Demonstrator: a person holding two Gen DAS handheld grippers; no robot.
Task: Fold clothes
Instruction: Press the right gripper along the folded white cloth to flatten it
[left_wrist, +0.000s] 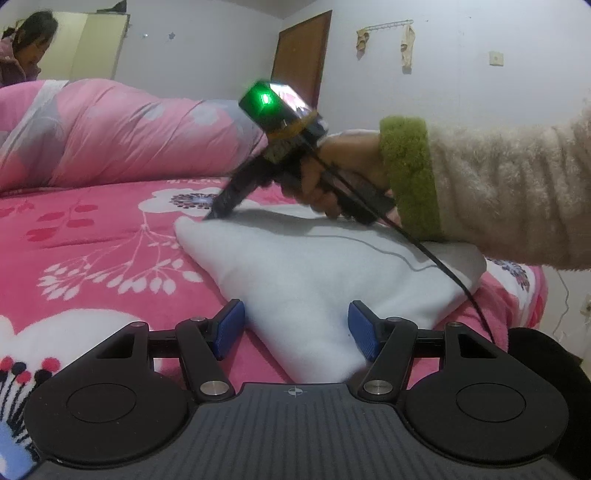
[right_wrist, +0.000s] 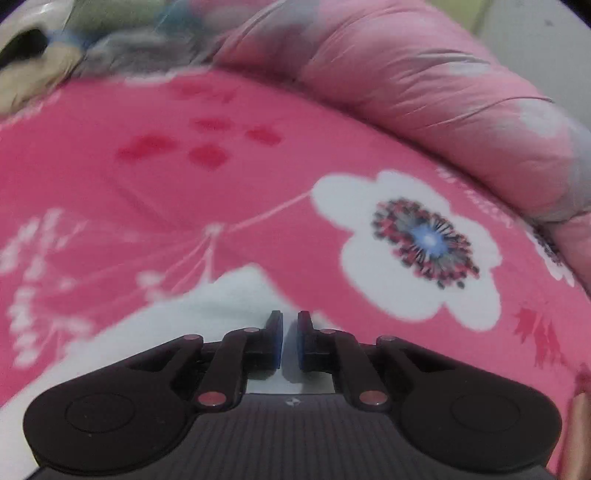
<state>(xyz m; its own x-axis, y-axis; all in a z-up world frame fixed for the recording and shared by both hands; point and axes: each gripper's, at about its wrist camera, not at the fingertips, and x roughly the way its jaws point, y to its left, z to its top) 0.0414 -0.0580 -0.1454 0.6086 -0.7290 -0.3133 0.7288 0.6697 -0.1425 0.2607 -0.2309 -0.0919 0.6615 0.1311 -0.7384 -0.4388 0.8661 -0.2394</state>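
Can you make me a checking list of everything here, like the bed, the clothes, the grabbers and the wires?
Surface: pink flowered bedsheet.
Job's things: white garment lying on the sheet.
Clutter: pink quilt bunched at the far side.
Grippers: left gripper open around the garment's near corner; right gripper nearly shut at its far corner, grip unclear.
Cables: black cable trailing across the garment.
Surroundings: brown door, a person beyond the bed.

Black two-finger left gripper (left_wrist: 295, 328) with blue ribbed pads (left_wrist: 229, 326), silver pivot screws; the right gripper (left_wrist: 218, 212) trails a black cable (left_wrist: 443, 266); cream fleece sleeve (left_wrist: 509, 192), green cuff (left_wrist: 406, 166).
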